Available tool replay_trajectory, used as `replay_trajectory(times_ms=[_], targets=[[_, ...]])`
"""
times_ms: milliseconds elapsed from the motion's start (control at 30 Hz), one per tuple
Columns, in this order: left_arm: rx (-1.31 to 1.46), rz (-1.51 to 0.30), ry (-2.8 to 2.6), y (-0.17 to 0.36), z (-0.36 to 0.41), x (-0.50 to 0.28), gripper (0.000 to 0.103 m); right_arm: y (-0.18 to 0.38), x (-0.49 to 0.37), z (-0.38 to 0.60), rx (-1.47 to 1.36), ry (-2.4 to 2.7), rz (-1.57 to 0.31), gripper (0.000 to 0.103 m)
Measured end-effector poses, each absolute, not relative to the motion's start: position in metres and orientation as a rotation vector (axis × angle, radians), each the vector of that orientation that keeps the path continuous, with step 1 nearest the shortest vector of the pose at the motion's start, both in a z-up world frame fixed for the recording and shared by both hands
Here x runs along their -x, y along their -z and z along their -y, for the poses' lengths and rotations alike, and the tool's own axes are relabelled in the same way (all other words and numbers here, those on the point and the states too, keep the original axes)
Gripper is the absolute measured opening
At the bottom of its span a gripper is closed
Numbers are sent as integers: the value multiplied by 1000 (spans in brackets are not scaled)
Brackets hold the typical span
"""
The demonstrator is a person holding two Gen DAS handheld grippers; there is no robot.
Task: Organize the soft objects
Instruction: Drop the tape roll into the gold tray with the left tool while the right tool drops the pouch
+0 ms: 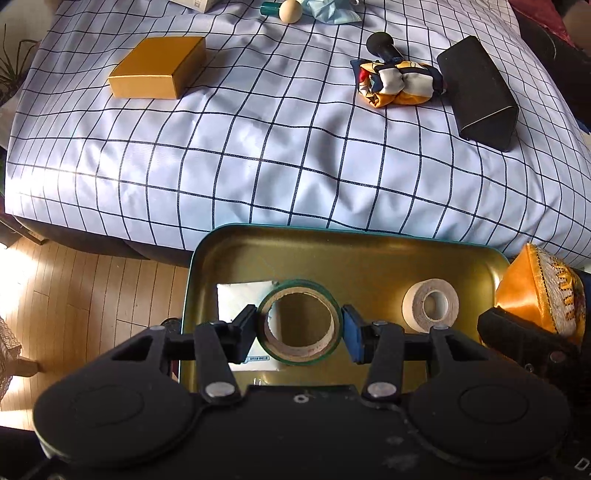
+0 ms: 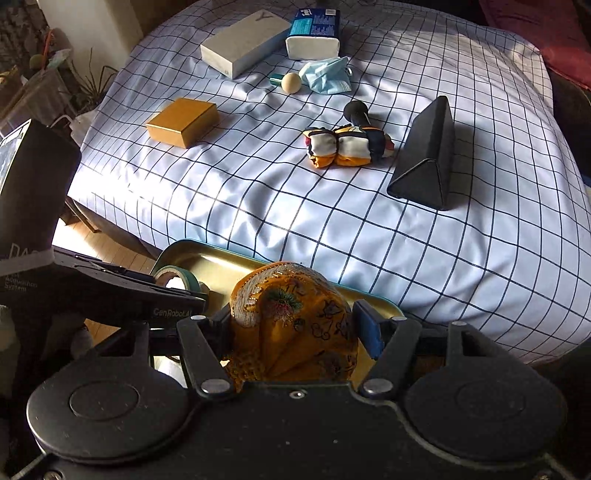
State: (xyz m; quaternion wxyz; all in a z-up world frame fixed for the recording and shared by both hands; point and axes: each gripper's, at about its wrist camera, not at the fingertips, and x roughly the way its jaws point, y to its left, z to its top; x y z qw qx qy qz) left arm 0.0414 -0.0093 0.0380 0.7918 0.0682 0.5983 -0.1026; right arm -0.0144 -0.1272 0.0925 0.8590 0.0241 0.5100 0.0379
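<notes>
A gold metal tray (image 1: 369, 247) with a teal rim sits at the bed's near edge; it also shows in the right wrist view (image 2: 207, 260). My left gripper (image 1: 299, 330) is shut on a green tape roll (image 1: 299, 354) and holds it inside the tray. A white tape roll (image 1: 430, 305) and a white packet (image 1: 240, 295) lie in the tray. My right gripper (image 2: 293, 325) is shut on an orange embroidered pouch (image 2: 291, 325), at the tray's right end (image 1: 535, 291). A colourful rolled scarf (image 2: 347, 146) and a blue face mask (image 2: 325, 75) lie on the checked bedcover (image 2: 295, 206).
On the bed are a gold box (image 2: 183, 122), a black triangular case (image 2: 424, 158), a black knob tool (image 2: 356, 112), a wooden ball (image 2: 291, 83), a white box (image 2: 243, 42) and a tissue pack (image 2: 314, 35). Wooden floor (image 1: 92, 291) lies to the left.
</notes>
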Motion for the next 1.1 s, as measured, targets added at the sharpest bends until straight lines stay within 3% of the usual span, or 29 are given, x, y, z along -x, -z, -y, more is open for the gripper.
replay_trajectory(times_ms=[67,333,1100], targets=[[-145,-1287,216,-38,7,-40,46,-91,15,124,-41,-78,-1082,63],[-138,-1275,196,-40,2,-39,69,-76,15,123,-42,-72,-1166,63],[-124,-1245,289,-46,17,-36,77,-52,8,117,-35,-63,-1277,63]])
